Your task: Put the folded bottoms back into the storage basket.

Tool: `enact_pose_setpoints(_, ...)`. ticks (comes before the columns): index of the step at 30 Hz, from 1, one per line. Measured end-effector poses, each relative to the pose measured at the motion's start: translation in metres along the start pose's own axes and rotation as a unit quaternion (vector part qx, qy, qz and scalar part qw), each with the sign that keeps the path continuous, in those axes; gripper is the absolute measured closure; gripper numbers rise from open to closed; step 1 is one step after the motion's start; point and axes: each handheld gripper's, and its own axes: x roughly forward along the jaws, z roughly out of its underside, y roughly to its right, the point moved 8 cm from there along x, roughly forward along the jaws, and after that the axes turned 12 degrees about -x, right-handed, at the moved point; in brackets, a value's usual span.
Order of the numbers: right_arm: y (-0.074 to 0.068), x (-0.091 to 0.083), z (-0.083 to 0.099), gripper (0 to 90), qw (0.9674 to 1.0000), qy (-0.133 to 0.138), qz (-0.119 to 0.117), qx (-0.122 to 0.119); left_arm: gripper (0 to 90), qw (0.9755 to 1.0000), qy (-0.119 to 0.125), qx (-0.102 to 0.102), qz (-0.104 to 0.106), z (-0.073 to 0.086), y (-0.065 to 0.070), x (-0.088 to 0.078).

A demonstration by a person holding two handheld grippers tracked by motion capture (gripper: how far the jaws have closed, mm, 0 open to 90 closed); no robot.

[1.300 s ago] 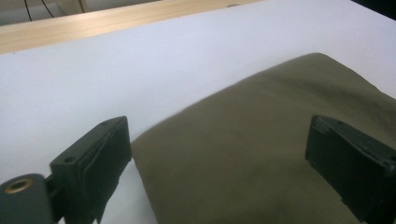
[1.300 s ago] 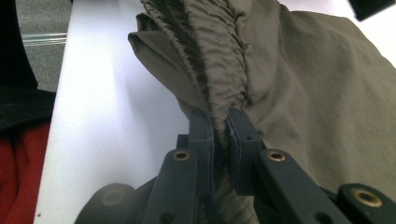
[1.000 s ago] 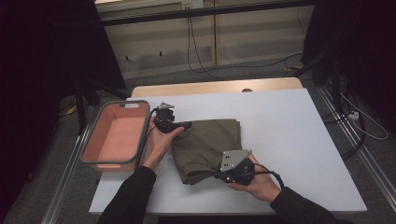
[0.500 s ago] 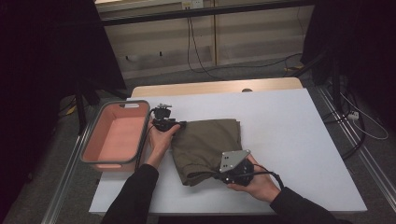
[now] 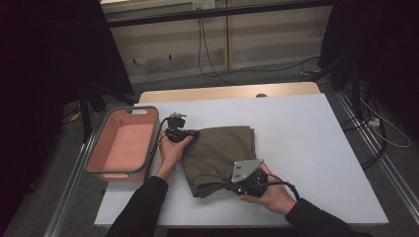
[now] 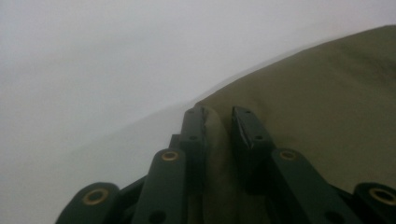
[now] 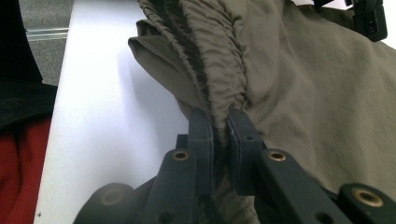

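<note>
Jaws on both sides already biting the olive garment (image 5: 220, 153): left gripper (image 6: 218, 122) just been closing, now pinching a fold of cloth at the far-left corner, a ridge of fabric pressed up between the black pads. Right gripper (image 7: 220, 122) clamped tight on the gathered, elastic-looking band at the near edge, wrinkles bunching right up to the tips.

Garment lying folded roughly mid-bench on the white bench (image 5: 306, 148), long axis running from about 11 o'clock near the left gripper (image 5: 190, 134) down to about 5 o'clock by the right gripper (image 5: 232, 186) in the high view. So: two grips sitting at opposite ends of that diagonal, cloth flat and slack between them.

Pink bin (image 5: 123, 145) off at 9 o'clock from the garment, just beside the left hand (image 5: 173, 150), well apart from the right hand (image 5: 269, 195). Looks like any carry toward the bin would lead with the left side, right side trailing across the bench. Probably worth lifting both ends together, otherwise the loose middle likely drags or unfolds. Left grip seems shallower, right on the corner, so maybe the one to slip first.
</note>
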Motion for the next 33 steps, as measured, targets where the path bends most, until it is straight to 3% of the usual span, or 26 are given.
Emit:
enact_pose_setpoints(2, 0.0, 0.0, 0.0, 81.3, 1.0, 0.0, 0.001, -0.001, 84.1, 1.0, -0.004, 0.002, 0.004, 0.001, 0.001, -0.001)
enact_pose_setpoints(5, -0.001, 0.0, 0.0, 81.4, 1.0, 0.001, 0.0, -0.001, 86.0, 1.0, -0.002, 0.008, 0.002, 0.0, 0.004, -0.004)
enact_pose_setpoints(12, 0.0, -0.003, -0.002, 81.4, 0.9999, 0.011, 0.003, 0.002, 86.6, 0.9991, 0.028, 0.02, 0.023, -0.008, 0.022, -0.019)
enact_pose_setpoints(17, 0.0, -0.006, -0.005, 81.5, 0.9998, 0.018, 0.003, 0.001, 86.8, 0.9984, 0.043, 0.018, 0.032, -0.014, 0.025, -0.027)
enact_pose_setpoints(22, -0.001, -0.007, -0.007, 81.5, 0.9996, 0.027, -0.001, 0.001, 86.9, 0.9971, 0.059, 0.014, 0.046, -0.022, 0.025, -0.04)
enact_pose_setpoints(26, -0.001, -0.008, -0.009, 81.5, 0.9995, 0.032, -0.002, -0.002, 87.0, 0.9946, 0.082, 0.042, 0.048, -0.029, 0.034, -0.051)
enact_pose_setpoints(33, -0.002, -0.009, -0.011, 81.5, 0.9993, 0.038, 0.001, -0.002, 87.0, 0.9925, 0.095, 0.044, 0.062, -0.036, 0.037, -0.066)
